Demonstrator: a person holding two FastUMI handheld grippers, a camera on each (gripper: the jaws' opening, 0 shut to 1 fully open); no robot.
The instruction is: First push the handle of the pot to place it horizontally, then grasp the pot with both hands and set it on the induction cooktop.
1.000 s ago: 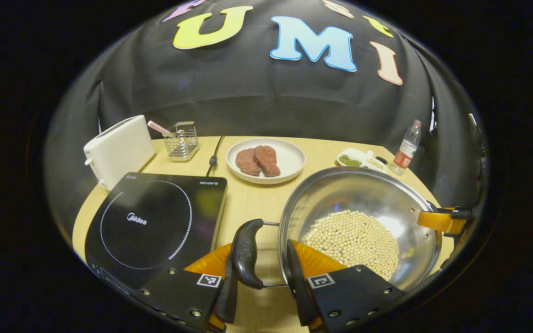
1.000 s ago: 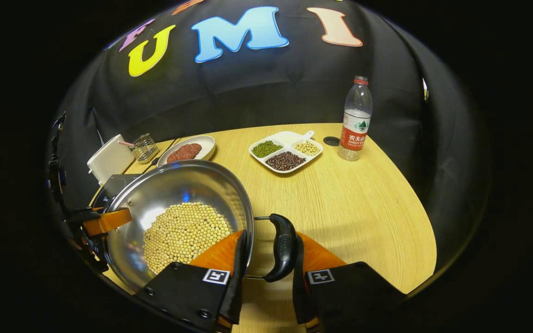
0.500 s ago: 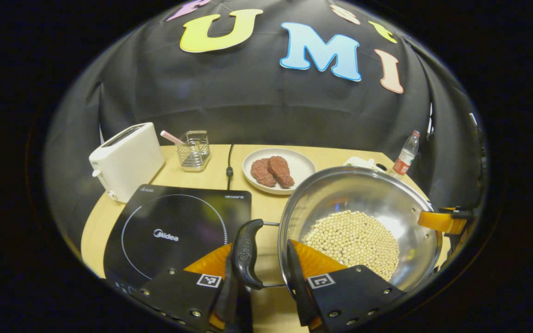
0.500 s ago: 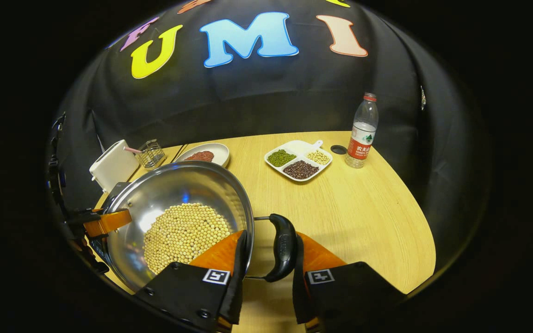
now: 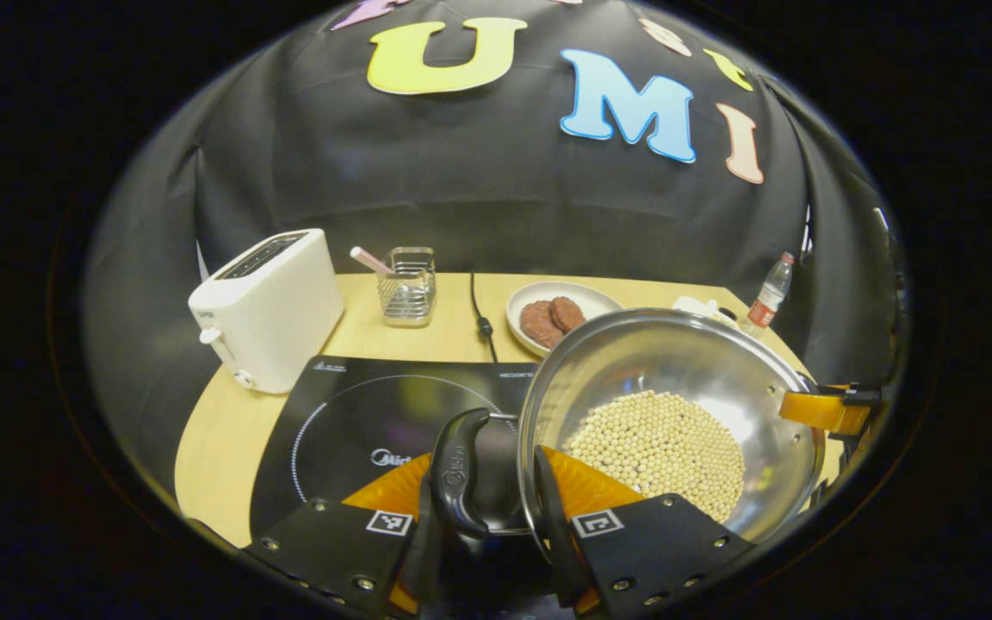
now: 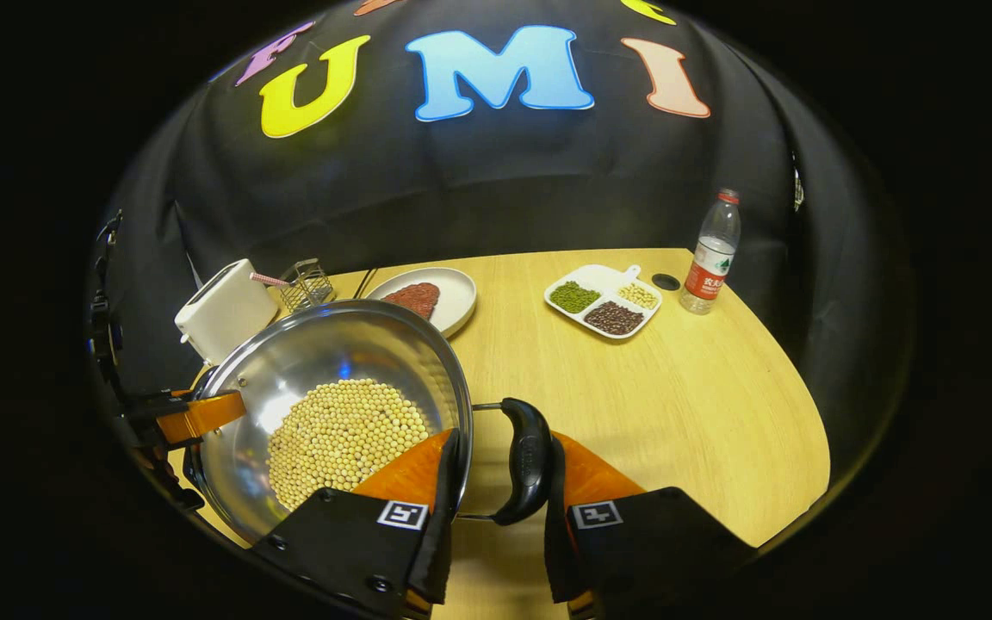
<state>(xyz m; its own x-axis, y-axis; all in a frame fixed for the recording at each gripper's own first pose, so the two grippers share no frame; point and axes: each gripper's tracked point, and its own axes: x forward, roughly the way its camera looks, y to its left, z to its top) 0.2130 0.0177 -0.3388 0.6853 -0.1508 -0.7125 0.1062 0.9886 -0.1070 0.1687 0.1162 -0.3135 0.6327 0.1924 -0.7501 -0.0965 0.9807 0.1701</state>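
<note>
A steel pot [image 5: 677, 405] of pale beans [image 5: 660, 448] is held above the table [image 6: 634, 405], partly over the black cooktop [image 5: 358, 413]. The left gripper [image 5: 487, 508] clamps its left handle [image 5: 457, 474]; the right gripper [image 6: 496, 508] clamps the right handle [image 6: 529, 461]. Beyond stand a toaster [image 5: 268, 306] and a plate [image 5: 552, 301] of meat.

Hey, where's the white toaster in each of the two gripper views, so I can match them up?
Left gripper view: the toaster stands at the left, large, behind the induction cooktop.
Right gripper view: the toaster sits small at the far left, just above the pot rim.
Shared landmark: the wire basket with a pink straw, immediately right of the toaster in both.
</note>
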